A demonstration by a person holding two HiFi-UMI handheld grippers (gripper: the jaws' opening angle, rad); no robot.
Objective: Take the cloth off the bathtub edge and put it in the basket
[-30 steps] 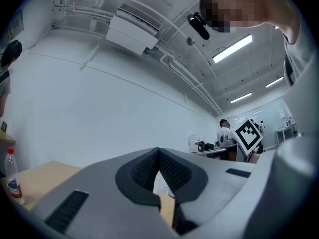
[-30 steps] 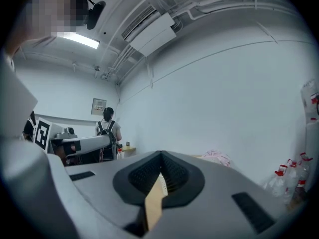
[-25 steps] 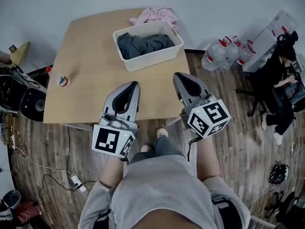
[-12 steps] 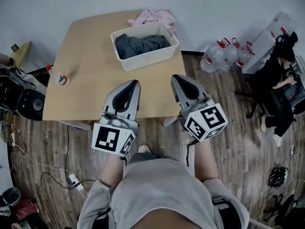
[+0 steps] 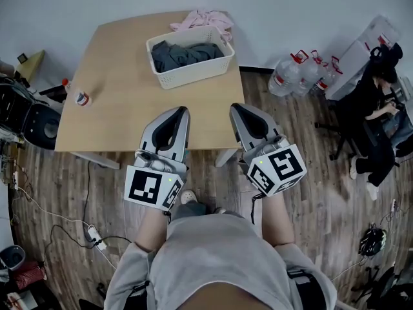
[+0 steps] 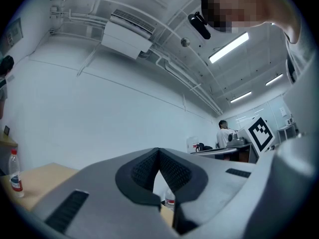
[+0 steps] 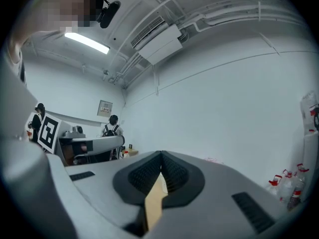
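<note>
A white basket [image 5: 193, 71] stands at the far side of the wooden table [image 5: 116, 70], with a dark grey cloth [image 5: 177, 55] lying inside it. A pink cloth [image 5: 201, 20] lies on the table behind the basket. My left gripper [image 5: 179, 112] and right gripper [image 5: 236, 108] hover side by side over the table's near edge, well short of the basket. Both are shut with nothing between the jaws; in the left gripper view [image 6: 158, 151] and the right gripper view [image 7: 161, 156] the jaw tips meet. No bathtub shows in any view.
A small bottle [image 5: 81, 98] stands at the table's left. Large water jugs [image 5: 293, 75] stand on the wood floor at the right. A seated person [image 5: 374, 108] is at the far right. Equipment and cables crowd the floor at the left [image 5: 26, 118].
The table and basket have slid up and away in the head view as I back off. Both grippers stay shut and side by side.
</note>
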